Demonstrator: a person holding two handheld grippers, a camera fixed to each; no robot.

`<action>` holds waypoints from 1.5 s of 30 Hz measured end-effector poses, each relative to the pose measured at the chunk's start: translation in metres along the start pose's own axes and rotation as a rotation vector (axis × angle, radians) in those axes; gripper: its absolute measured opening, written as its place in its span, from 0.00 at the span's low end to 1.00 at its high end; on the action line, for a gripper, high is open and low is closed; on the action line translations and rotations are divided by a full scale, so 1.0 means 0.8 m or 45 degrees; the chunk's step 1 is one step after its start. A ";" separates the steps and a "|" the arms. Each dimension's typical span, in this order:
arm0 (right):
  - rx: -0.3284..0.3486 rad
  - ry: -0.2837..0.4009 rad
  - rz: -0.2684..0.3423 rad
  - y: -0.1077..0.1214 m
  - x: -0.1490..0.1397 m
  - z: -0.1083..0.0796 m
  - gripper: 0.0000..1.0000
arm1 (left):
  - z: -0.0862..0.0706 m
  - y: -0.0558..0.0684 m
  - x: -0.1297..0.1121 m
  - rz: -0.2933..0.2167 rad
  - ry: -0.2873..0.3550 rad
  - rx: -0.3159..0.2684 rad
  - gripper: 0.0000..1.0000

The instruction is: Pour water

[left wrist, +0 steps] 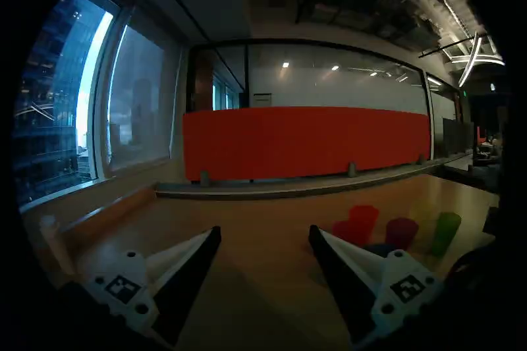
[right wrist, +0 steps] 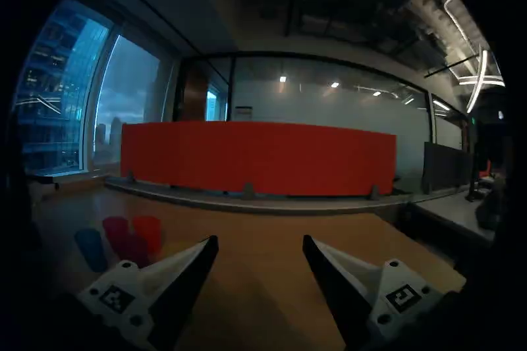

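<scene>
Several coloured plastic cups stand in a cluster on the wooden table. In the left gripper view a red cup (left wrist: 363,218), a magenta cup (left wrist: 401,231), a faint yellow cup (left wrist: 421,214) and a green cup (left wrist: 446,232) sit to the right, just beyond the right finger. My left gripper (left wrist: 265,236) is open and holds nothing. The right gripper view has a blue cup (right wrist: 90,248), a magenta cup (right wrist: 117,232) and a red cup (right wrist: 147,231) at the left, beyond the left finger. My right gripper (right wrist: 261,243) is open with nothing between its fingers.
A long red partition (left wrist: 306,141) on a grey rail runs along the table's far edge. Large windows (left wrist: 62,107) line the left wall. More desks and chairs (right wrist: 461,206) stand off to the right. The wooden tabletop (right wrist: 263,239) stretches ahead of both grippers.
</scene>
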State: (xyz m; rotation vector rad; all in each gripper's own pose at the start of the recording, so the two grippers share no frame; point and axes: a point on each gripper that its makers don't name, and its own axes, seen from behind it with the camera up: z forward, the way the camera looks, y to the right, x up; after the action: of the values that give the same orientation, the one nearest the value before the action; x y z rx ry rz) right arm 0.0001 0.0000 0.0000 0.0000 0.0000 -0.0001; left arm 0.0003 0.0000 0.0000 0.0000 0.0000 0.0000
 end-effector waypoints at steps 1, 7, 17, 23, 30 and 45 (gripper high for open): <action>0.001 -0.001 -0.003 0.000 0.003 0.001 0.99 | 0.000 -0.001 0.008 -0.001 0.001 0.000 0.99; 0.013 -0.015 -0.012 0.002 0.034 0.006 1.00 | 0.006 -0.001 0.053 -0.028 -0.007 -0.016 0.99; 0.052 -0.020 0.055 0.008 0.099 0.013 1.00 | 0.016 0.006 0.135 -0.047 0.015 -0.065 0.99; 0.072 -0.015 0.071 0.009 0.133 0.017 0.99 | 0.022 0.010 0.178 -0.057 0.026 -0.098 0.99; 0.095 -0.002 0.059 0.006 0.175 0.021 1.00 | 0.026 0.010 0.225 -0.043 0.042 -0.122 0.99; 0.146 -0.004 0.045 0.001 0.194 0.026 0.99 | 0.037 0.034 0.243 -0.080 0.004 -0.241 0.99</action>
State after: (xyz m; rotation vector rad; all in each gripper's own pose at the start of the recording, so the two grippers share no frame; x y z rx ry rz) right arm 0.1555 0.0009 0.0210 0.1148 -0.0030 0.0349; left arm 0.1948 0.0272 0.0299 -0.1893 0.0034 -0.0629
